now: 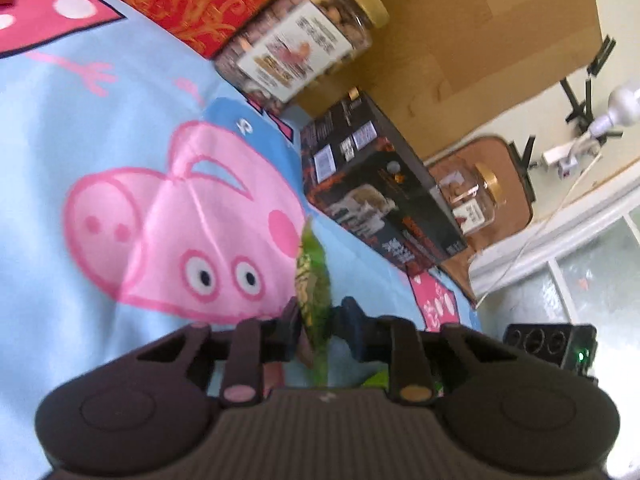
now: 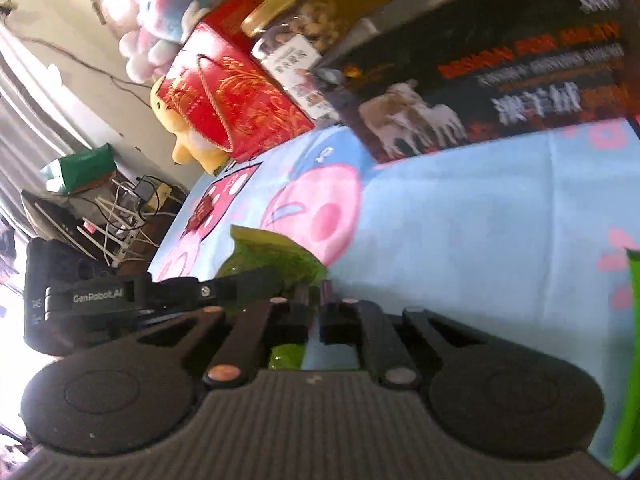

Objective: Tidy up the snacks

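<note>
Pale blue cartoon-pig cloth (image 1: 100, 128) covers the surface, with a black snack box (image 1: 376, 184), a red gift box (image 2: 236, 92) and a gold-lidded nut jar (image 1: 304, 36) lined along its far edge. Over the cloth, the left hand-held gripper (image 1: 316, 320) is clamped on a green snack packet (image 1: 314, 280), and the right hand-held gripper (image 2: 316, 296) has its jaws nearly together at the same packet's edge.

Bright daylight from window (image 1: 580, 276); white glare at right view's left edge; motion blur throughout; strong fisheye bending at edges.
</note>
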`<act>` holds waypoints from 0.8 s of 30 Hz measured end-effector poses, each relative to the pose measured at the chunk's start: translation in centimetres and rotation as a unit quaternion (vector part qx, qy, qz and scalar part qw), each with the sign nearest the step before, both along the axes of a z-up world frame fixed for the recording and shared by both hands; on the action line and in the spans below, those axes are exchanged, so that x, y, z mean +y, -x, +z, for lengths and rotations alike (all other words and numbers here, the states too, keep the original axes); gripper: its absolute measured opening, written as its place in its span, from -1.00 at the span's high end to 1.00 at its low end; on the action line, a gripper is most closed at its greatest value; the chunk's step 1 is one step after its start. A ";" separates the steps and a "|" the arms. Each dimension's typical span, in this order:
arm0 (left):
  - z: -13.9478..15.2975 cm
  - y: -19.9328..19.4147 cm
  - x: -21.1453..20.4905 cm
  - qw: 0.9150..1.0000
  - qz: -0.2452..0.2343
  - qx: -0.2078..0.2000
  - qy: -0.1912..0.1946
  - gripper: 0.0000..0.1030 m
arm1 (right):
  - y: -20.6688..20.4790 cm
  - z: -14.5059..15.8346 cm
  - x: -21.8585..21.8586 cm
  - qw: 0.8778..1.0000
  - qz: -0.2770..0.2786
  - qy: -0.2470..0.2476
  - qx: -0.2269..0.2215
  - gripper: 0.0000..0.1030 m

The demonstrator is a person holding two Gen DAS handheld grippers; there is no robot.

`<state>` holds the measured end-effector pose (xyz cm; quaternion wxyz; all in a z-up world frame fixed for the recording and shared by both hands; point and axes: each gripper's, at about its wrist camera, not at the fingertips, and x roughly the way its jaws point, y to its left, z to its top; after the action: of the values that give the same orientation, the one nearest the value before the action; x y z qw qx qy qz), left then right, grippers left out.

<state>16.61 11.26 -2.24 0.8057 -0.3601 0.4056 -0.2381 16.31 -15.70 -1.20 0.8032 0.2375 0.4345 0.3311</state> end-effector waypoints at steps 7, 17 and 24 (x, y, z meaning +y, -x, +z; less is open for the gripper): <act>2.7 0.5 2.2 0.997 0.022 -0.039 0.058 0.67 | 0.4 2.6 -0.2 0.998 0.016 -0.036 -0.051 0.78; 3.7 1.6 2.4 0.991 -0.001 -0.057 0.120 0.64 | 1.4 2.5 -0.1 0.991 0.060 -0.116 -0.041 0.02; 6.0 0.6 -0.6 0.996 -0.019 -0.079 0.045 0.44 | 2.7 5.0 -0.8 0.988 0.058 -0.105 -0.096 0.67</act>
<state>15.99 10.61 3.78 0.8133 -0.3683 0.3368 -0.2990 13.57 -16.52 3.83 0.7913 0.2623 0.3313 0.4419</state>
